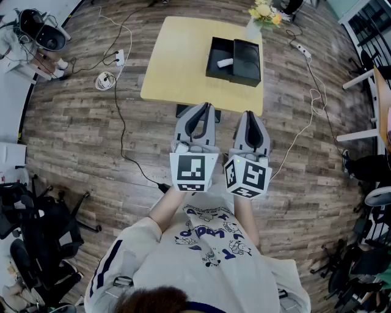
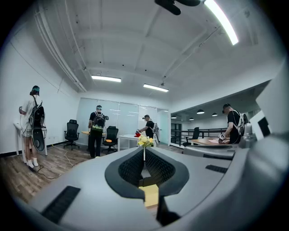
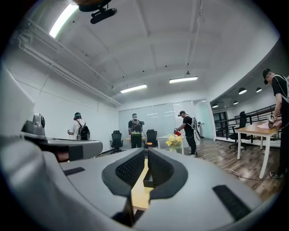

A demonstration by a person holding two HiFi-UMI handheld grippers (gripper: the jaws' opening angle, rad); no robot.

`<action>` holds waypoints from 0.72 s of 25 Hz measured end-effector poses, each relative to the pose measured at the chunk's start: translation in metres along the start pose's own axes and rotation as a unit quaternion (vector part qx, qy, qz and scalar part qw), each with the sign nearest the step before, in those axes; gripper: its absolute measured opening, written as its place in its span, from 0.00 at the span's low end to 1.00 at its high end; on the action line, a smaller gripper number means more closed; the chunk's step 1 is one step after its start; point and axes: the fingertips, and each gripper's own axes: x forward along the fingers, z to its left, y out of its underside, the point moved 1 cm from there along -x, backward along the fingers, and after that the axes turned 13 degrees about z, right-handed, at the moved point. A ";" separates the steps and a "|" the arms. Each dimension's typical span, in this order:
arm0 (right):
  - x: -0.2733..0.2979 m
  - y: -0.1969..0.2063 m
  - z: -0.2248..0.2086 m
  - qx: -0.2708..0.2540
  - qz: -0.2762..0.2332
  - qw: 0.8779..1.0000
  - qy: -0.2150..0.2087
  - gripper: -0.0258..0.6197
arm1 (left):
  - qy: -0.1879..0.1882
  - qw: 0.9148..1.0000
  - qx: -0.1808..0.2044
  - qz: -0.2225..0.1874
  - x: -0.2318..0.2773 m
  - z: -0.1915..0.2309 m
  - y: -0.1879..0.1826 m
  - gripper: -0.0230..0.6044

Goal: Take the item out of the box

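An open black box (image 1: 214, 66) lies on the yellow table (image 1: 177, 61), and its black lid (image 1: 247, 61) rests against its right side. A small white item (image 1: 225, 62) lies inside the box. In the head view both grippers are held side by side above the wooden floor, just short of the table's near edge, and they point at the box. My left gripper (image 1: 208, 106) (image 2: 144, 152) is shut with nothing in it. My right gripper (image 1: 248, 114) (image 3: 146, 152) has its jaws together and is also empty. Neither gripper touches the box.
A vase of yellow flowers (image 1: 264, 12) stands at the table's far right corner. Cables (image 1: 122, 116) and a coiled cord (image 1: 106, 79) lie on the floor at left. Office chairs (image 1: 43, 238) crowd the lower left. Several people (image 2: 97, 131) stand far across the room.
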 end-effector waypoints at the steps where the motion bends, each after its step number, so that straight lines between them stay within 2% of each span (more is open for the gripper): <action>1: 0.000 0.000 0.000 -0.001 0.000 1.000 0.000 0.10 | -0.001 1.000 0.000 0.000 0.000 0.000 0.000 0.07; 18: 0.009 -0.002 -0.012 0.000 -0.005 1.000 -0.006 0.10 | -0.009 1.000 -0.002 0.002 0.012 -0.004 -0.001 0.07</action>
